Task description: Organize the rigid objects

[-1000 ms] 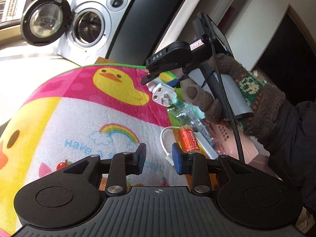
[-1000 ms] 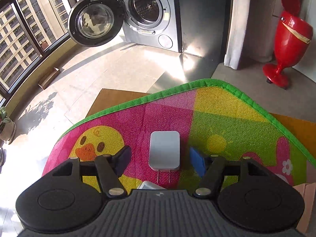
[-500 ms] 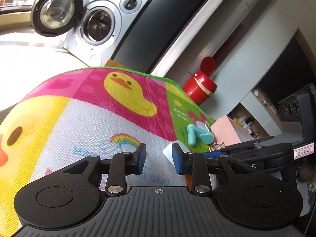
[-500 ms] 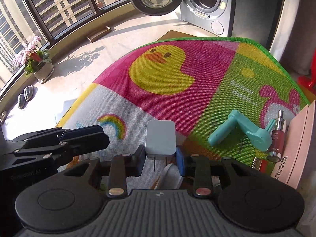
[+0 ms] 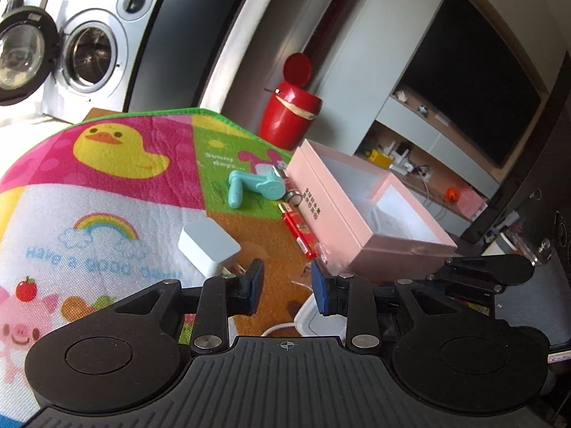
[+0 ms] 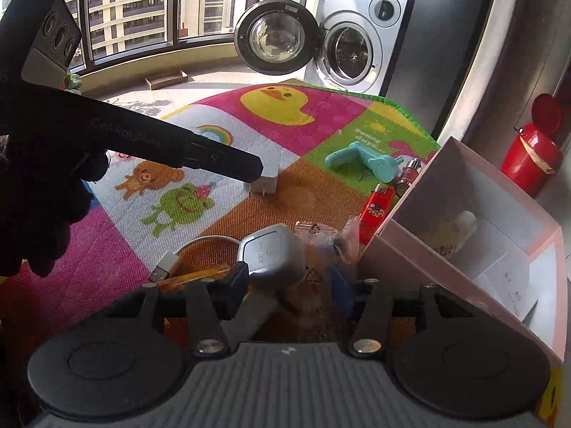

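Legibly, the mat [image 5: 107, 235] reads "Sunny days" (both claws spread, pinching nothing); right claw [image 6: 289, 285] just widened.

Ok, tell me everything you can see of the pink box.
The pink box is an open rectangular box without a lid, looking like stiff card, pink outside and white inside. Dark printed characters run along its long side wall. It sits at the edge of the play mat, upright with its opening facing up. Inside lie a white paper slip and a pale yellowish item, too unclear to name. A red lighter lies alongside its long wall.
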A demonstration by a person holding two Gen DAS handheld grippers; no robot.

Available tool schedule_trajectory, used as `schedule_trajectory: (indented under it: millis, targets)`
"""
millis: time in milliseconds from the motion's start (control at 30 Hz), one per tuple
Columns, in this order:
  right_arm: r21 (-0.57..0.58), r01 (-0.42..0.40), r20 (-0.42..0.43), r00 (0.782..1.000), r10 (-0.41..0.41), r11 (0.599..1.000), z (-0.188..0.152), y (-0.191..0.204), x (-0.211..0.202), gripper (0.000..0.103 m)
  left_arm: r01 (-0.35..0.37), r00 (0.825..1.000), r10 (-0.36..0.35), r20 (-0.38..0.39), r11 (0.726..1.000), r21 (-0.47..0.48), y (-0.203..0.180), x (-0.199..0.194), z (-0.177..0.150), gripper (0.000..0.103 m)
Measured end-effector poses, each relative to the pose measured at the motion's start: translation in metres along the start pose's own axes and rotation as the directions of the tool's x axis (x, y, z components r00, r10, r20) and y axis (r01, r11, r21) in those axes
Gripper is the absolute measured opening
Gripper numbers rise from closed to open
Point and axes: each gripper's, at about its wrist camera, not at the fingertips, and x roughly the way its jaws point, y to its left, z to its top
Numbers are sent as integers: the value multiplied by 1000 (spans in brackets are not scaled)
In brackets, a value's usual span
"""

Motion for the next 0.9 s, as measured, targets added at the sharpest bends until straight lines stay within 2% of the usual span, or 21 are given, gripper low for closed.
schedule_trajectory:
  millis: [100,200,300,333,433,533,600,667,900]
  targets:
    - [10,56,-2,998,-56,998,-21,-6,-8,53,12,998,-8,-59,997,76,-21,-6,-17,32]
    - [115,5,16,1000,-7,993,-33,-21,-18,53,48,991,-33,-131,992,116,-34,-11,-34,32]
    - [191,-55,53,998,46,980,-39,-30,-24,53,-4,985,34,-170,985,170,-43,-13,-47,34]
    - [204,-62,64,997,50,977,-40,-30,-23,53,-33,982,66,-177,983,182,-44,-12,-50,39]
    - [219,-67,74,996,52,973,-42,-29,-19,53,-69,979,101,-176,981,180,-46,-9,-51,35]
    - [216,-37,70,997,22,976,-44,-22,-14,53,-88,979,120,-164,978,188,-52,-1,-47,35]
    - [208,-22,68,998,8,978,-47,-20,-15,54,-101,971,137,-196,978,181,-53,8,-47,34]
    - [201,-18,80,997,1,979,-51,-20,-18,53,-102,972,138,-190,977,188,-53,9,-48,34]
    - [153,10,182,983,-38,988,-44,-12,-27,53,-56,984,70,-167,995,86,-38,-1,-52,32]
